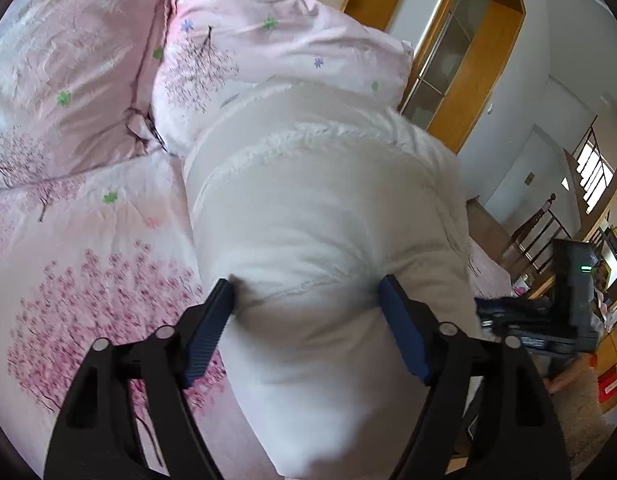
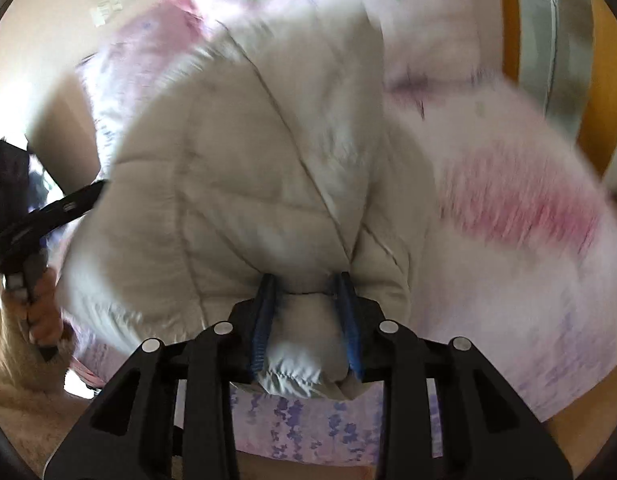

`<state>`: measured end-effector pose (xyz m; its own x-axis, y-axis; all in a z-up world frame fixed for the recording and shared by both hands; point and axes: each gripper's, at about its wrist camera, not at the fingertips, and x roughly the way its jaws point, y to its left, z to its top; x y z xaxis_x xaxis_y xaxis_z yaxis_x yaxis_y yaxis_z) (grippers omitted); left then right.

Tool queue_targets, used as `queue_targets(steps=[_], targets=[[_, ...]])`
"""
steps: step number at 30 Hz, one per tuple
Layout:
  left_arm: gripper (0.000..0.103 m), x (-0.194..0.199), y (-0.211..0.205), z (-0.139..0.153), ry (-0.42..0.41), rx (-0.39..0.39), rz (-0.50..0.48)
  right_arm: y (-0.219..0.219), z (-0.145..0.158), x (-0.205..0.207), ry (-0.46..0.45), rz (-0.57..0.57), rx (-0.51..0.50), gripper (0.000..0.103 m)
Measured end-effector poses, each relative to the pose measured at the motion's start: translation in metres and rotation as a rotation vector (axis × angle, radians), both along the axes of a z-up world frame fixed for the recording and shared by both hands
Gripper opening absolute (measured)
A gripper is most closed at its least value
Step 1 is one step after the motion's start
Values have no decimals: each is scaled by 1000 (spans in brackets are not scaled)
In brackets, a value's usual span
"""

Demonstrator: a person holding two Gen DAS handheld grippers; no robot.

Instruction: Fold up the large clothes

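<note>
Both sets of fingers (image 1: pixel 306 292) (image 2: pixel 306 288) pinch the white padded coat (image 1: pixel 320 208) – right view blurred, coat's outline unclear.

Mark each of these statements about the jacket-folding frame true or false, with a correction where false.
1. The garment is a white puffer jacket. True.
2. It lies on a bare wooden table. False: it lies on a bed with pink floral bedding.
3. The right gripper has jacket fabric bunched between its blue pads. True.
4. The left gripper hangs clear of the jacket. False: a thick fold of it fills the space between its wide-set jaws.
5. A pink floral pillow lies beyond the jacket in the left wrist view. True.
6. The right wrist view is sharp. False: it is motion-blurred.
</note>
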<state>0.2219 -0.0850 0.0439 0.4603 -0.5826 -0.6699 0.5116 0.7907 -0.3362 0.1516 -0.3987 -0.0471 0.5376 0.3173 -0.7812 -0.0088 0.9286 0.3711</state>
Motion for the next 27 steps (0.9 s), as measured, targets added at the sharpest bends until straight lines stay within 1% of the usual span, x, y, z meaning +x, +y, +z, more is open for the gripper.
queue_targets(steps=[2, 7, 9, 11, 13, 14, 15, 16, 17, 18, 20, 21, 24, 25, 26, 27], targets=[[80, -2, -4, -4, 1, 13, -8, -4, -19, 2, 10, -8, 37, 33], [81, -1, -13, -9, 2, 61, 3, -13, -34, 10, 25, -26, 82, 32], [85, 0, -17, -14, -6, 78, 13, -12, -36, 12, 25, -25, 80, 32], [87, 4, -16, -19, 11, 75, 24, -11, -35, 17, 31, -7, 53, 32], [87, 6, -13, -20, 34, 74, 29, -9, -23, 17, 48, 7, 14, 31], [87, 7, -11, -20, 41, 74, 30, -9, -9, 17, 34, 7, -9, 30], [87, 8, -10, -20, 48, 70, 28, -10, 0, 17, 8, 4, -9, 30], [87, 9, -9, -20, 52, 67, 28, -14, 19, 17, -55, 2, 12, 30], [88, 9, -10, -20, 52, 68, 28, -18, 34, 20, -103, -3, 25, 30], [88, 9, -10, -20, 49, 73, 29, -20, 47, 25, -137, -10, 18, 30], [88, 8, -12, -19, 44, 81, 31, -18, 68, 49, -184, -10, -42, 30], [88, 8, -12, -19, 43, 82, 31, -15, 72, 57, -191, -2, -61, 28], [88, 9, -11, -18, 44, 80, 29, -2, 75, 93, -163, 31, -126, 27], [88, 9, -10, -16, 45, 74, 26, 2, 66, 106, -118, 41, -177, 25], [88, 11, -9, -13, 48, 63, 19, 2, 54, 118, -54, 56, -205, 25], [86, 13, -7, -7, 54, 46, 8, 2, 38, 131, 19, 74, -195, 25]])
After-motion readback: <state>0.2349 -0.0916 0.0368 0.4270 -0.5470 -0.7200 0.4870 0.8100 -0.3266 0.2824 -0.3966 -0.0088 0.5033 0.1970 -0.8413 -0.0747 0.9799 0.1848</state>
